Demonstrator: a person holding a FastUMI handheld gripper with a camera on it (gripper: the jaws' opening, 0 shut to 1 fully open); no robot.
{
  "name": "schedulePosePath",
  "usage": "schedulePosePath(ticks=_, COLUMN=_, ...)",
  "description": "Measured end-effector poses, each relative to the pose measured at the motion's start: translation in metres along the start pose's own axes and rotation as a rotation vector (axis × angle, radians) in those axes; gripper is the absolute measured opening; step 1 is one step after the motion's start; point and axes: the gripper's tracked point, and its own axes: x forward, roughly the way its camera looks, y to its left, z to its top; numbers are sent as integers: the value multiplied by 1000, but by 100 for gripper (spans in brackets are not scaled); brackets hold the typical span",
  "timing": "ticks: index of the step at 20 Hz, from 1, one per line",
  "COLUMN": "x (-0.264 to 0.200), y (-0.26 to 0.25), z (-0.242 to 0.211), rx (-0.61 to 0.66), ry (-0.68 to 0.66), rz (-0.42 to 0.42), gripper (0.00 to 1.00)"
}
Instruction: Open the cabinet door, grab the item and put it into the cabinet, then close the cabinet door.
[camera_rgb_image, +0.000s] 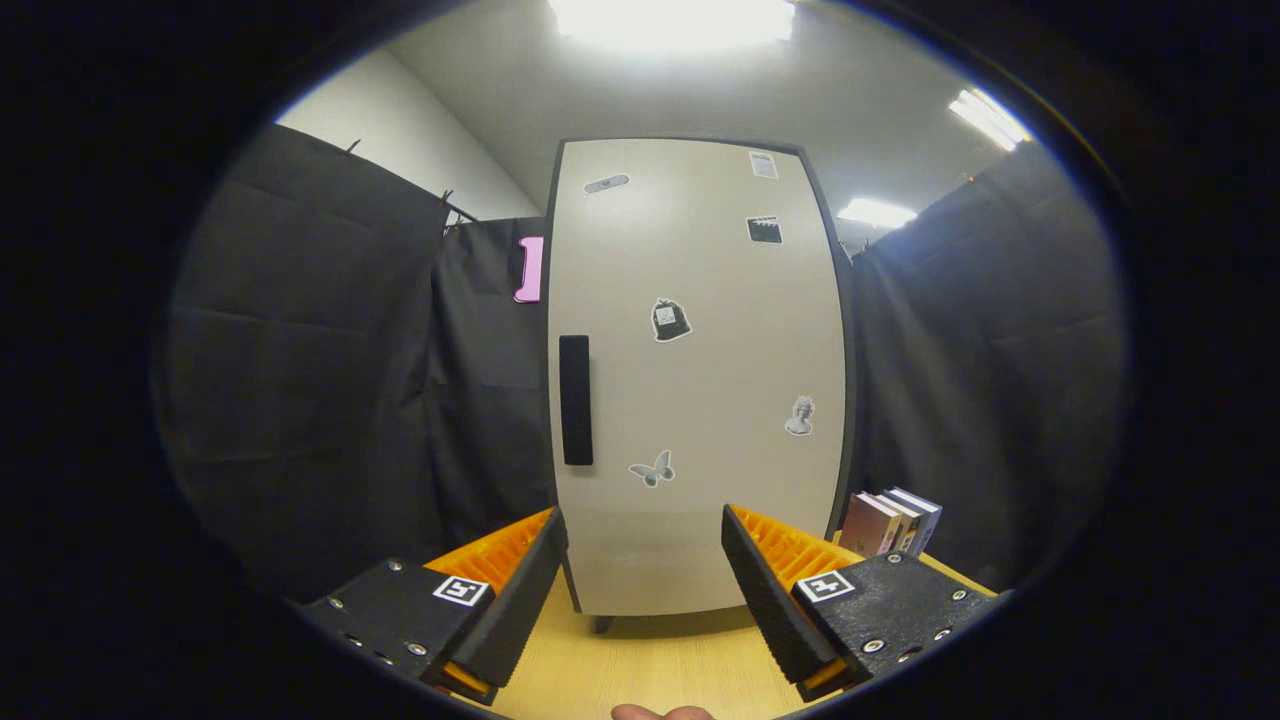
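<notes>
Step in hand, by my judgement: the opening of the cabinet door, not yet begun. The cabinet (700, 380) stands upright on the bench (640, 665), dead ahead at 12 o'clock from the tool (645, 560), its pale door (700, 450) flush and closed. The dark vertical handle (575, 400) sits along the door's left edge, at about 11 o'clock from the fingers and beyond them.

Tool state: fingers spread wide with nothing between them; the lower part of the door shows through the gap. No contact with cabinet or handle.

Item: a small row of books (890, 522) stands on the bench just beside the cabinet's right side, at about 2 o'clock from the fingers, beyond the right finger. I take these to be the thing to be stowed; they are untouched.

Next move, as judged: the tool must shift toward 11 o'clock and advance until the handle lies between the fingers, then close on it and draw the door outward. With the handle on the left edge, the hinge is probably on the right, so the door may swing toward the books; clearance there warrants care.

Surface: light wood-grain bench, bare ahead of the fingers. A fingertip (660, 712) shows at 6 o'clock.

Room: black cloth walls on both sides, white ceiling with bright light panels (670, 20).
</notes>
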Motion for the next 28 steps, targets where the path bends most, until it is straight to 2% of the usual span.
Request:
schedulePosePath(ticks=6, x=-6, y=0, z=7, rx=-16, ry=-22, rz=0, gripper=96)
schedulePosePath(ticks=14, x=6, y=-13, z=-6, rx=10, ry=37, rz=-21, gripper=96)
schedulePosePath(ticks=21, x=65, y=-26, z=-1, rx=37, ry=73, rz=-58, gripper=96)
schedulePosePath(ticks=28, x=138, y=17, z=32, rx=-10, ry=38, rz=-32, gripper=94)
